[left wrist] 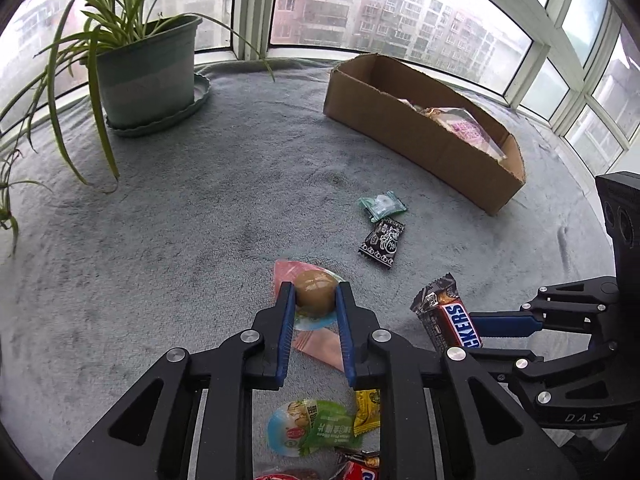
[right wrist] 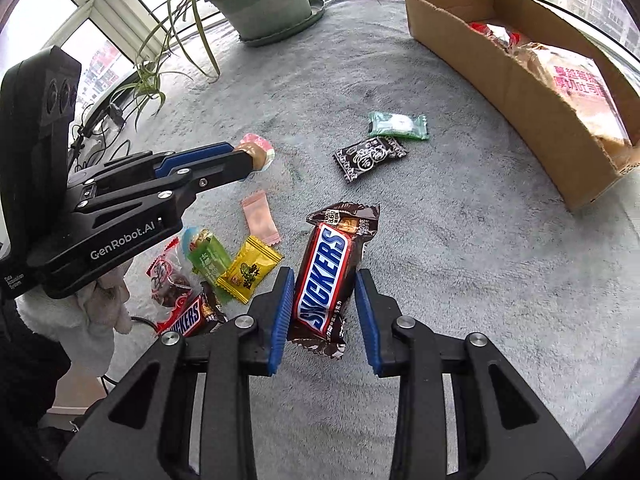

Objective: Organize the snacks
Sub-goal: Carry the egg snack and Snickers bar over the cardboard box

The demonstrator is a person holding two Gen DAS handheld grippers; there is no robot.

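Note:
My left gripper [left wrist: 314, 294] is shut on a small brown jelly cup [left wrist: 315, 292] with a pink and blue lid, held above the grey cloth; it also shows in the right wrist view [right wrist: 256, 153]. My right gripper [right wrist: 324, 304] is shut on a Snickers bar [right wrist: 326, 276], held tilted above the cloth; the bar shows in the left wrist view [left wrist: 448, 312]. A cardboard box [left wrist: 420, 136] with bagged snacks inside stands at the back right. Green [right wrist: 398, 125] and black [right wrist: 370, 157] candy packets lie between grippers and box.
A potted spider plant [left wrist: 148, 68] stands at the back left. Loose snacks lie near me: a pink packet [right wrist: 260, 218], a yellow packet [right wrist: 248, 270], a green jelly cup [right wrist: 204, 254], a second Snickers [right wrist: 190, 316], a red-edged bag [right wrist: 166, 278]. Windows surround the cloth [left wrist: 200, 220].

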